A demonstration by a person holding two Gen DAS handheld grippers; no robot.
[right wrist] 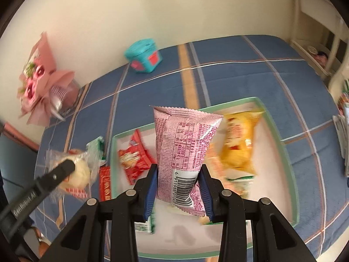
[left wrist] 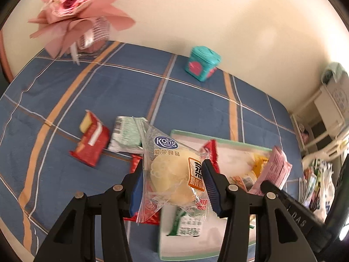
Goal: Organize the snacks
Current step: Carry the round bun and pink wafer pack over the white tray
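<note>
pink packet (right wrist: pixel 183 152) pinched in the right gripper (right wrist: pixel 177 187) mid-frame, clear-wrapped bun (left wrist: pixel 174 174) pinched in the left gripper (left wrist: pixel 172 183), both above the green-rimmed tray (right wrist: pixel 281 135). carrying step; next i'd lower and let go.

Left gripper (left wrist: pixel 172 174), jaws closed on a clear-wrapped steamed cake (left wrist: pixel 172 172), held above a blue plaid cloth (left wrist: pixel 87 91). Below and right, a green-rimmed tray (left wrist: pixel 196 134) holds a green-and-white packet (left wrist: pixel 187 224) and a yellow packet (left wrist: pixel 259 163). At right, a second gripper's black finger (left wrist: pixel 281 193) holds a pink packet (left wrist: pixel 274 170). On the cloth to the left lie a red packet (left wrist: pixel 91 144) and a mint-green packet (left wrist: pixel 125 135). Far side: a teal box (left wrist: pixel 202 63) and a pink bouquet (left wrist: pixel 76 11).
</note>
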